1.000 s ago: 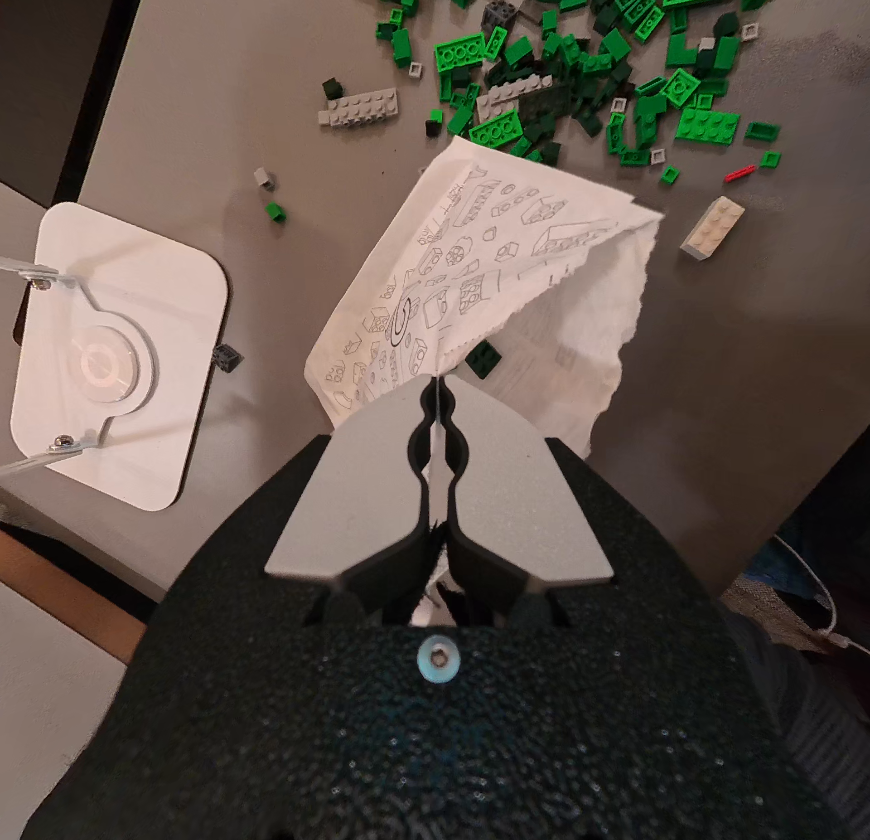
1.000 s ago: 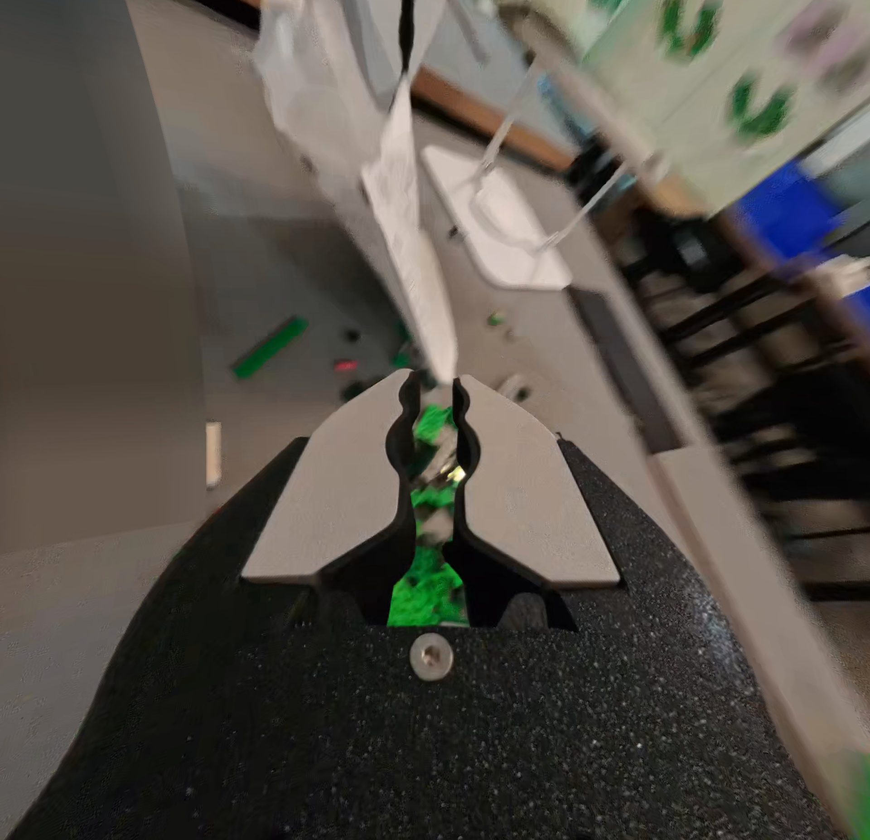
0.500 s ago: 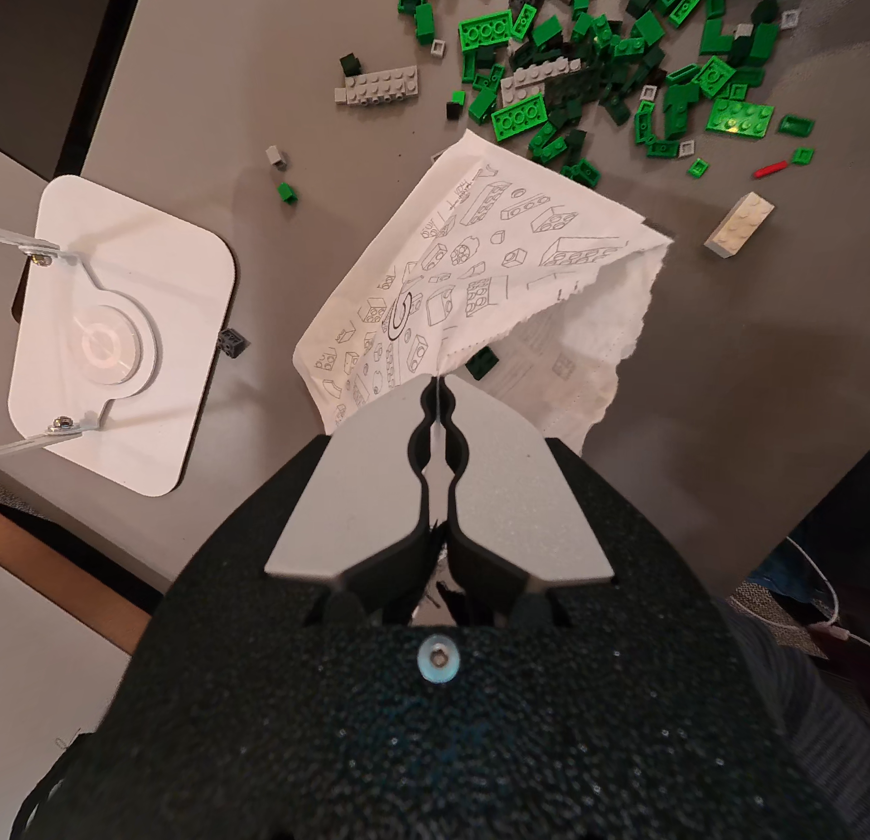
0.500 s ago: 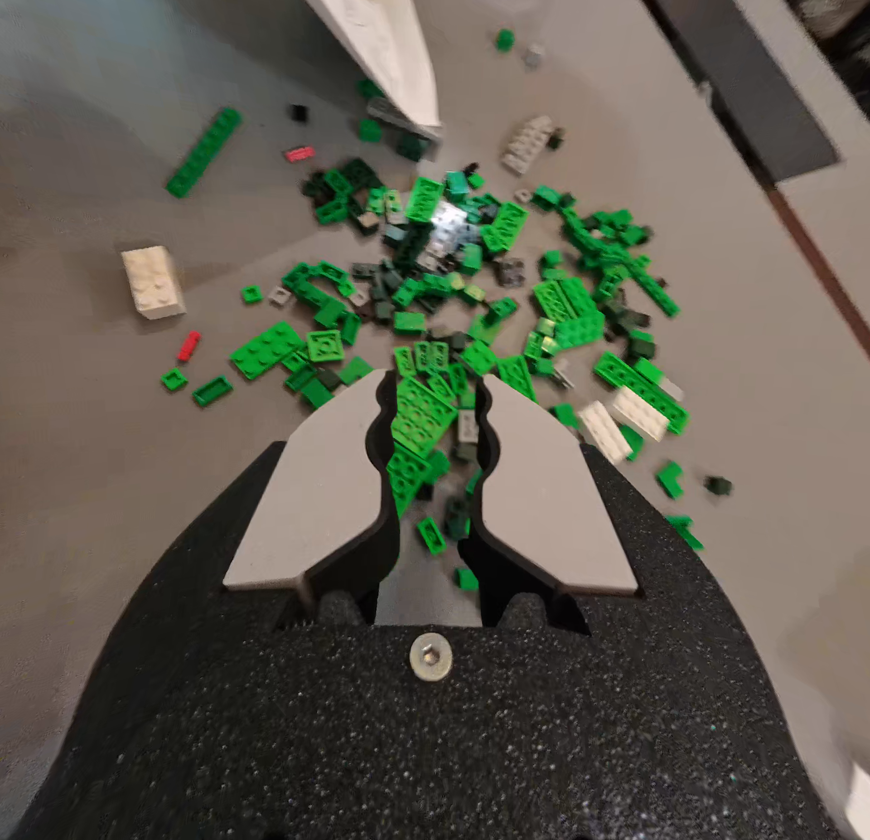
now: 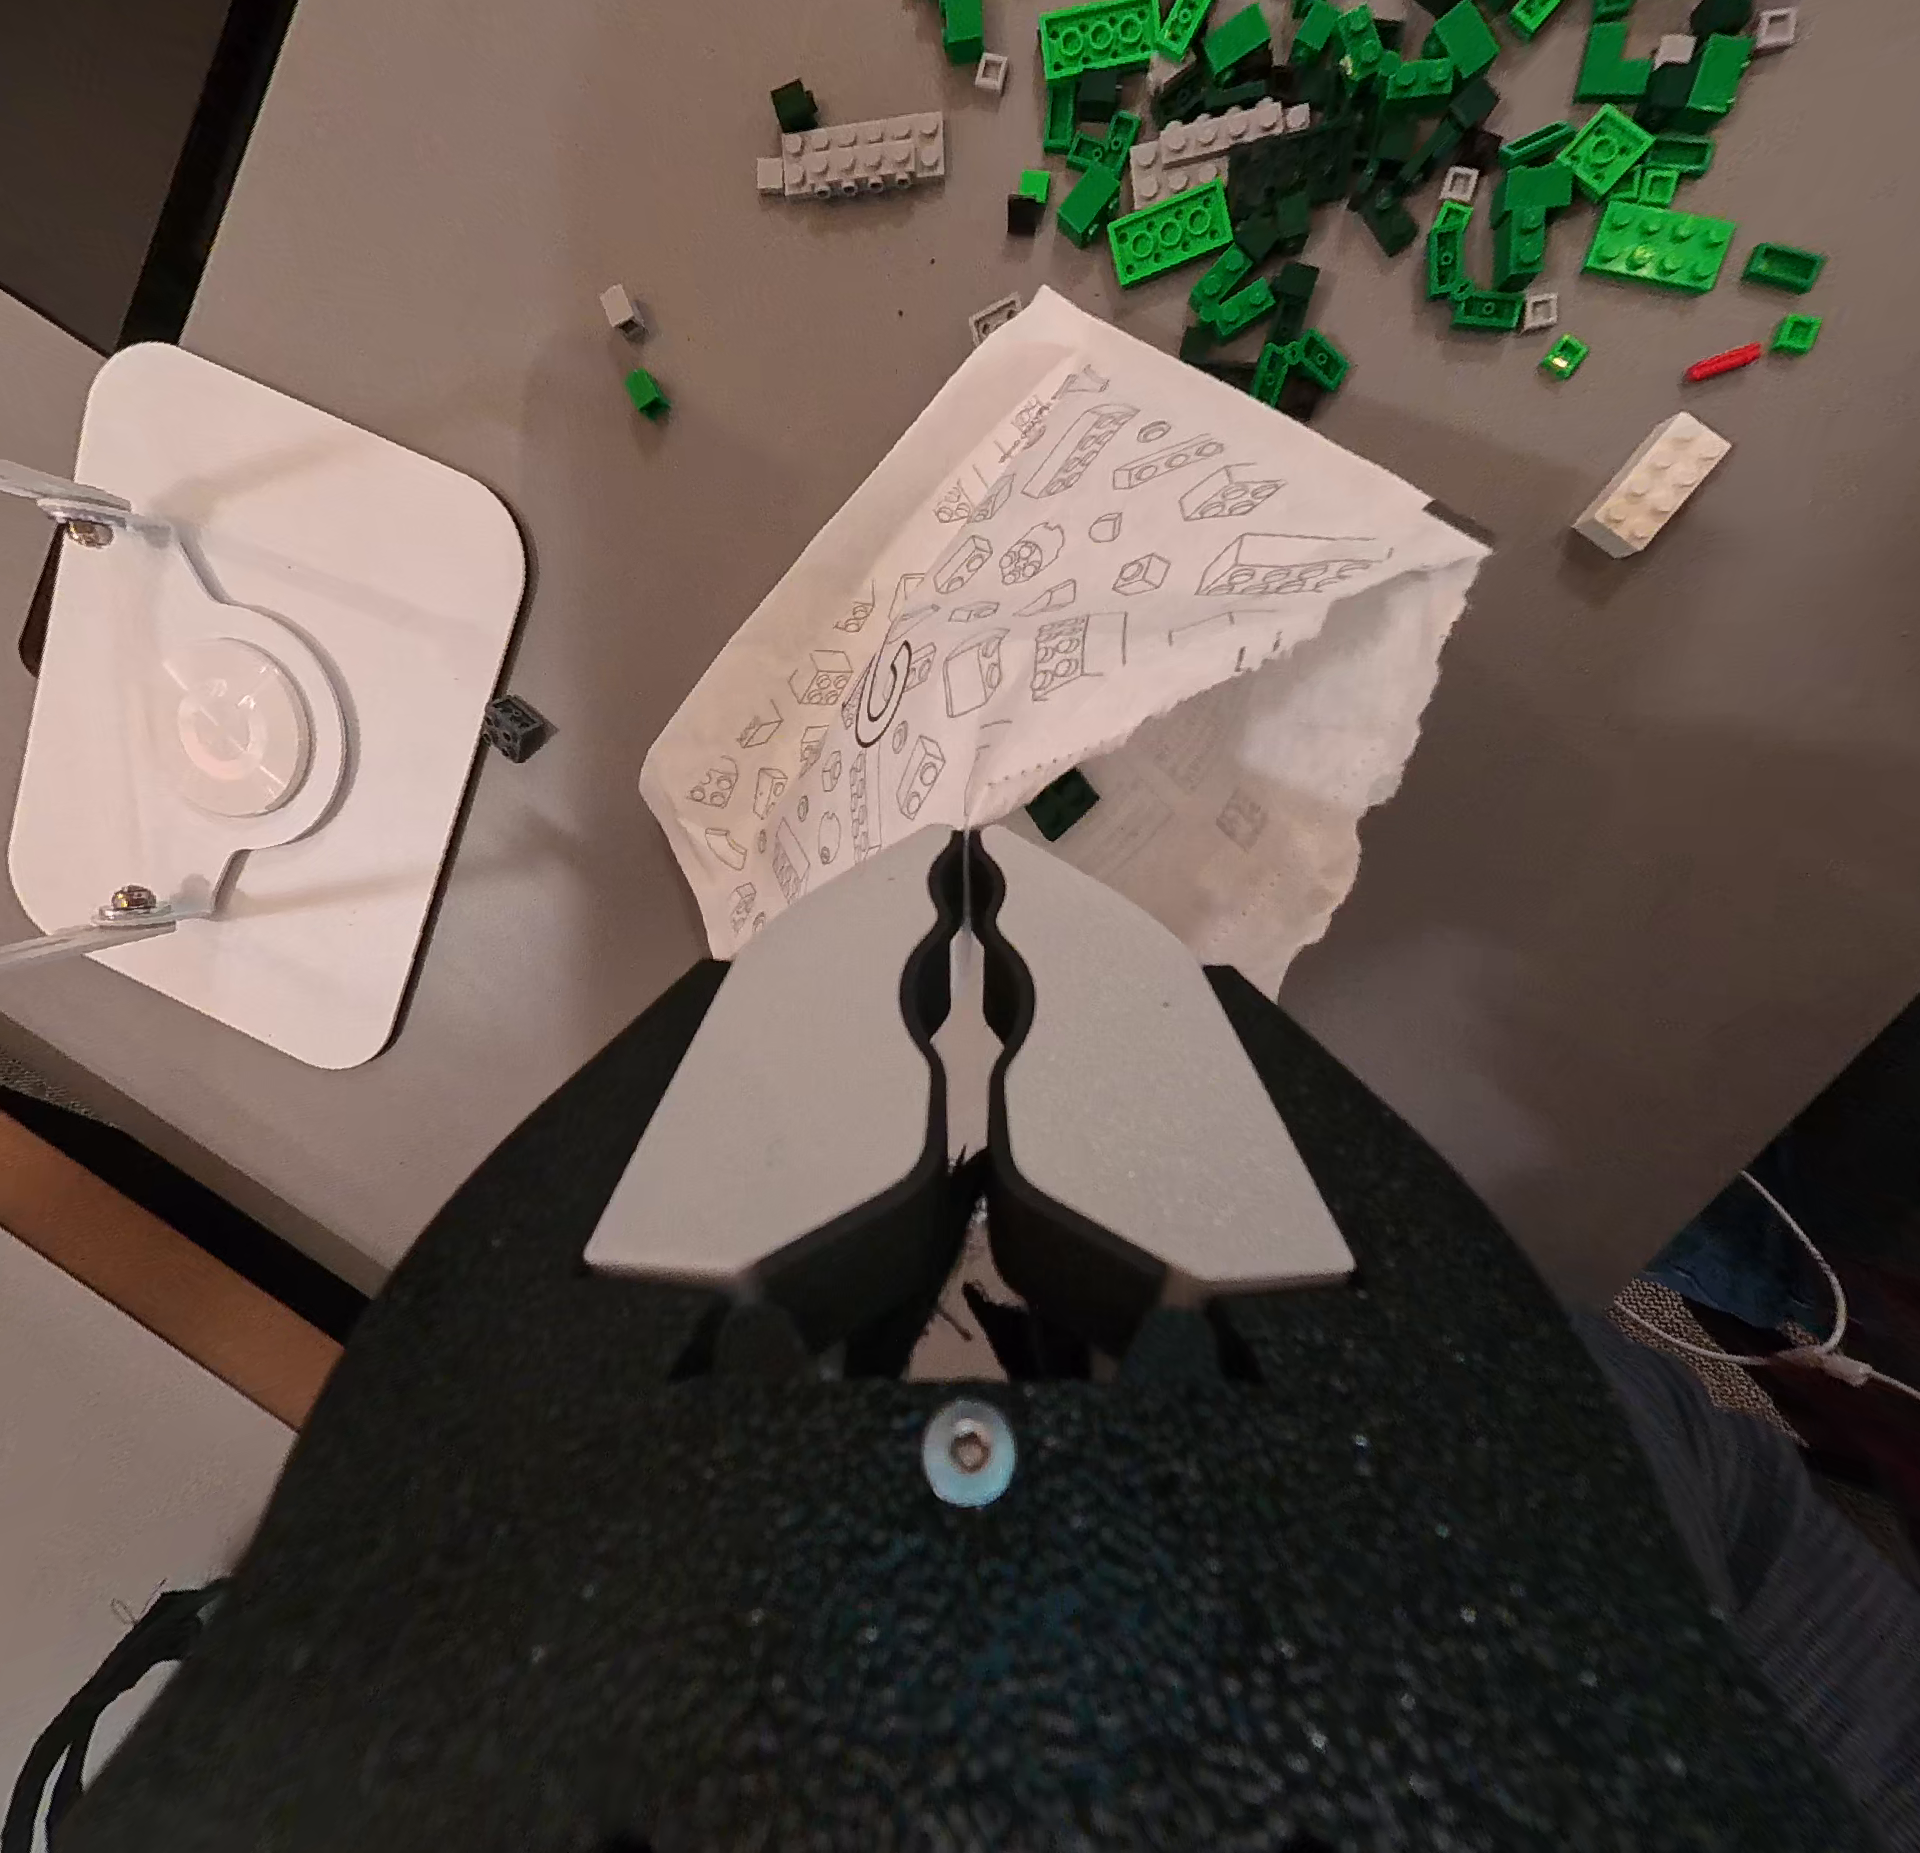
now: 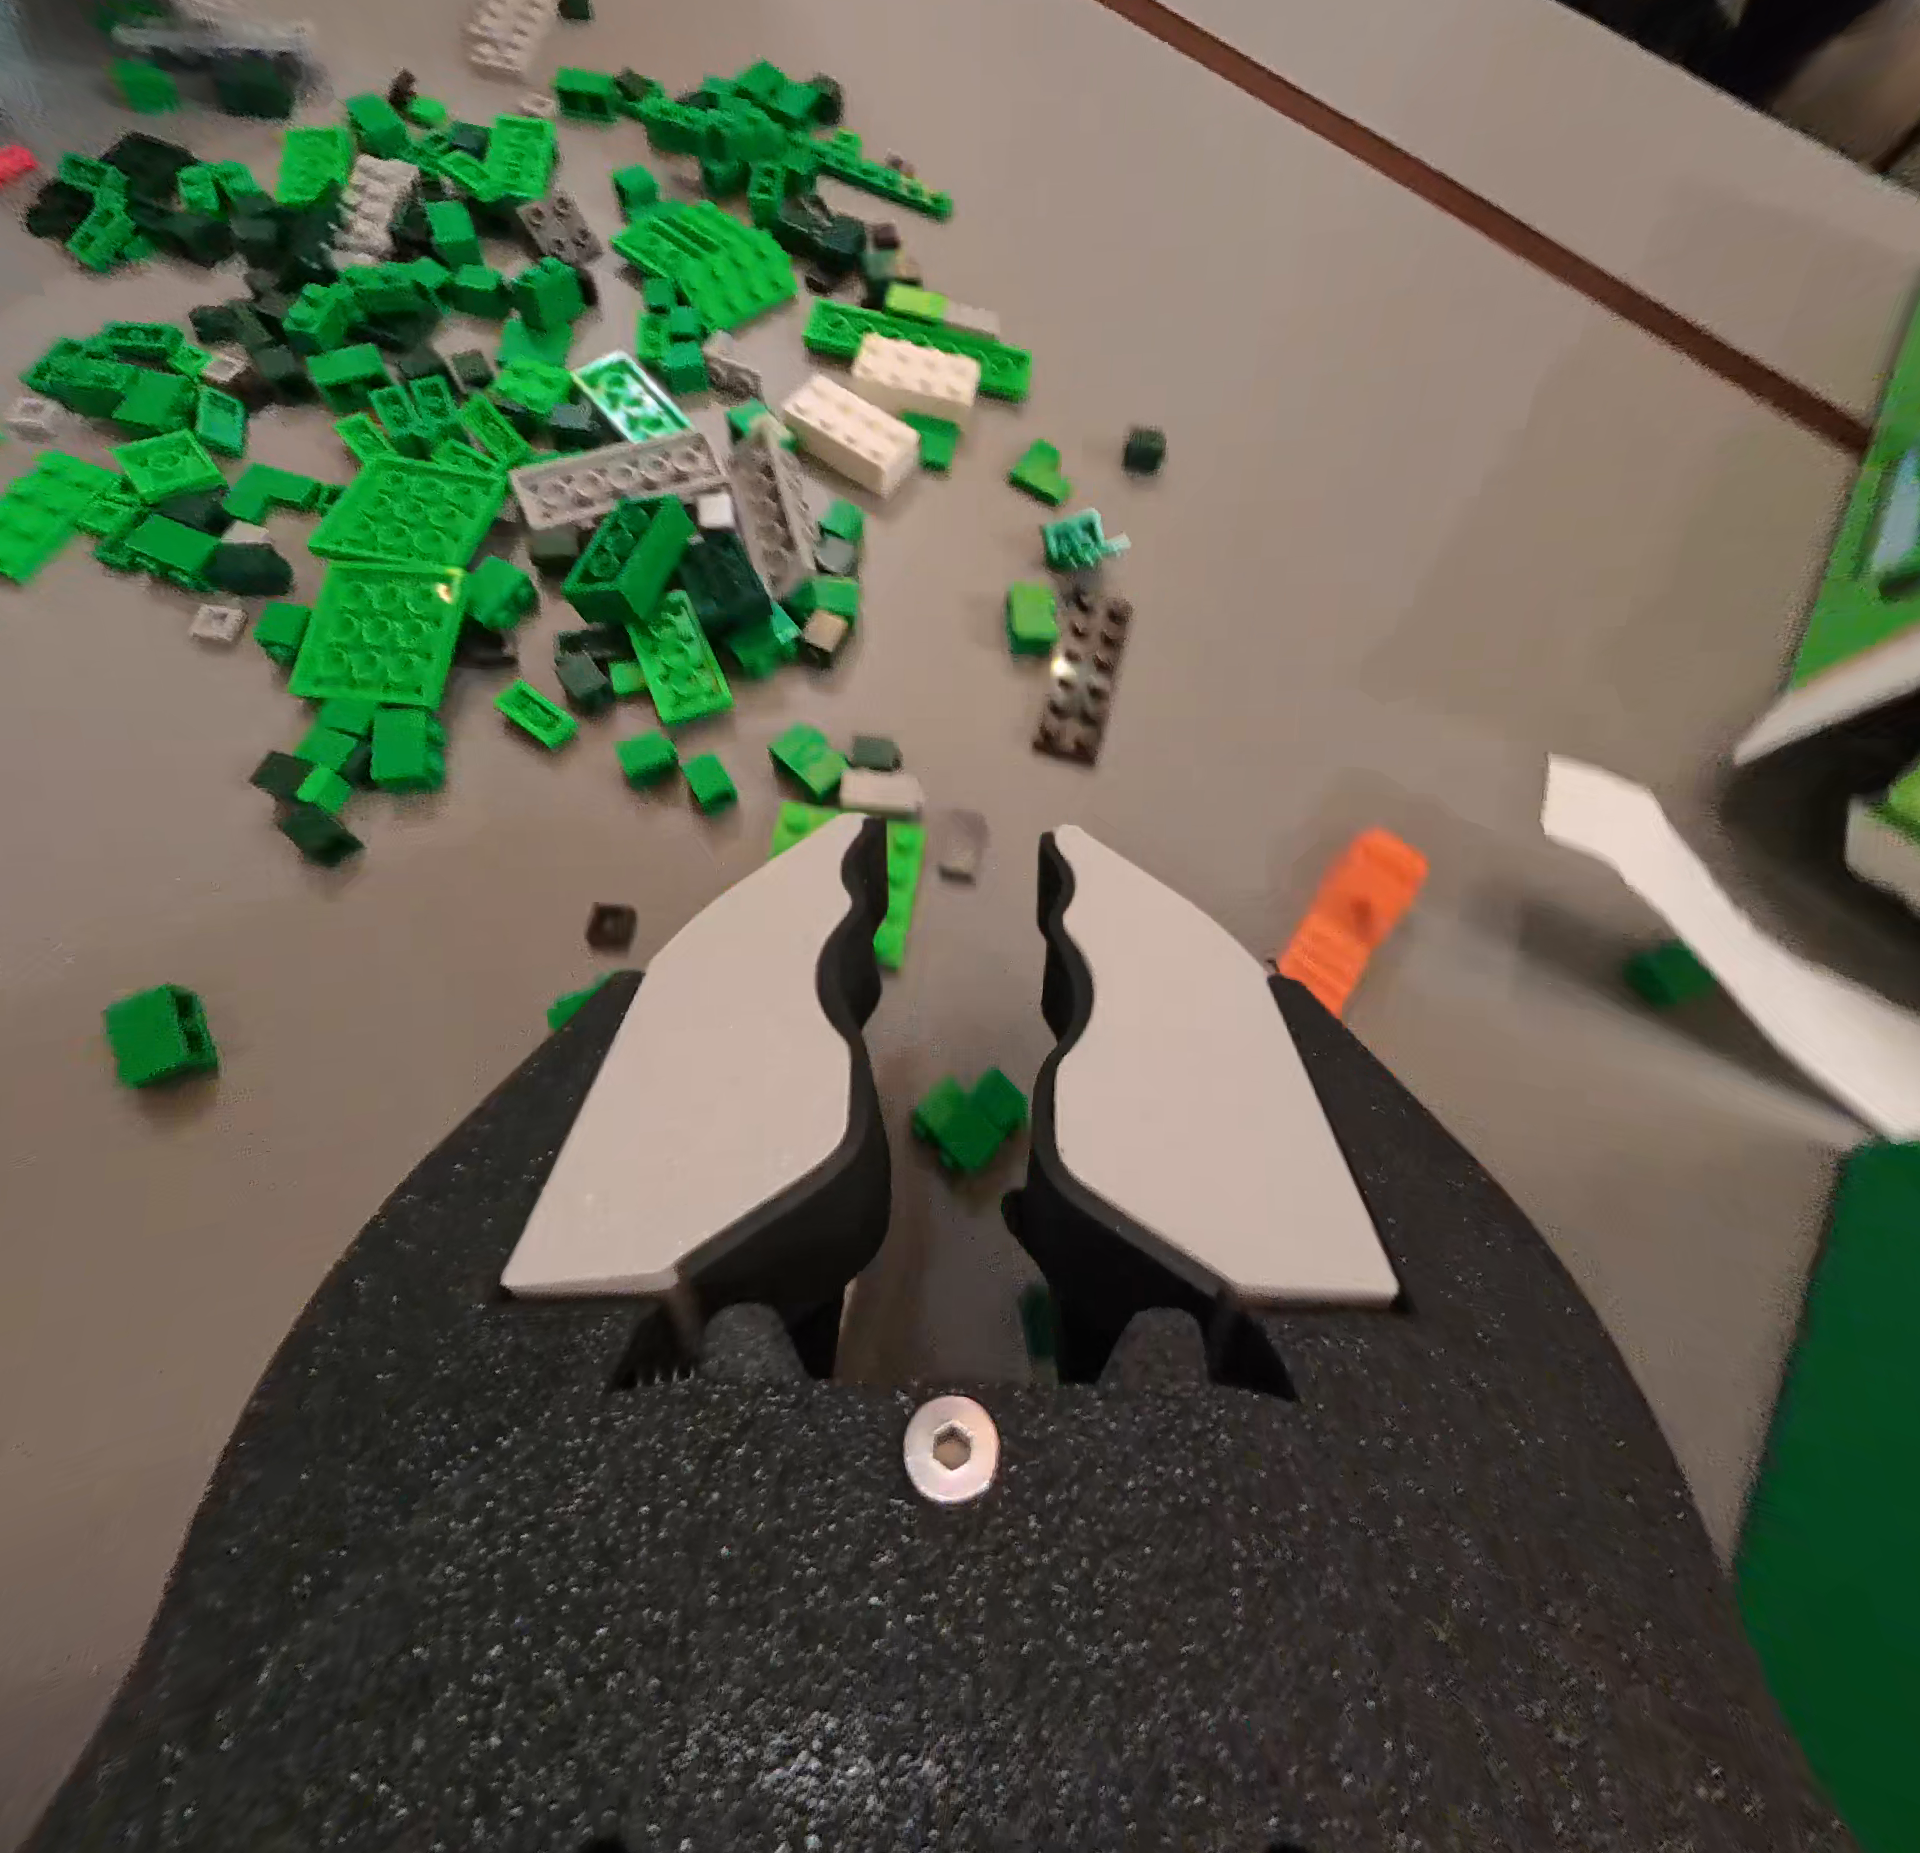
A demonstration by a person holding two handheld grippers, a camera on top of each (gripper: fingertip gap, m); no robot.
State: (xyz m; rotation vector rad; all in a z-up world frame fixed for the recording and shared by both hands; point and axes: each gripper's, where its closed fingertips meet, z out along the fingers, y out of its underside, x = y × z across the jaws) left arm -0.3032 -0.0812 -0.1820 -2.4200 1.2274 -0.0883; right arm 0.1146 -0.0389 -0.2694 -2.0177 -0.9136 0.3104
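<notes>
Grey bench [image 5: 1558,868], strewn with green bricks [image 6: 416,515] and bearing a white stand base [image 5: 260,702] at one edge. Left tool [image 5: 966,847] clamped on a torn white paper bag [image 5: 1039,598], lifted above bench, near the pile. Right tool [image 6: 961,847] parted, empty, low over scattered bricks; orange piece [image 6: 1351,920] just beside.

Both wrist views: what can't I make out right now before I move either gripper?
- Left wrist view: the paper bag in the left gripper covers the table beneath; only one dark green brick shows inside its torn mouth.
- Left wrist view: the brick pile is cut off by the top edge.
- Right wrist view: the open right gripper hides part of a green plate; the orange piece and white strip are motion-blurred.
</notes>
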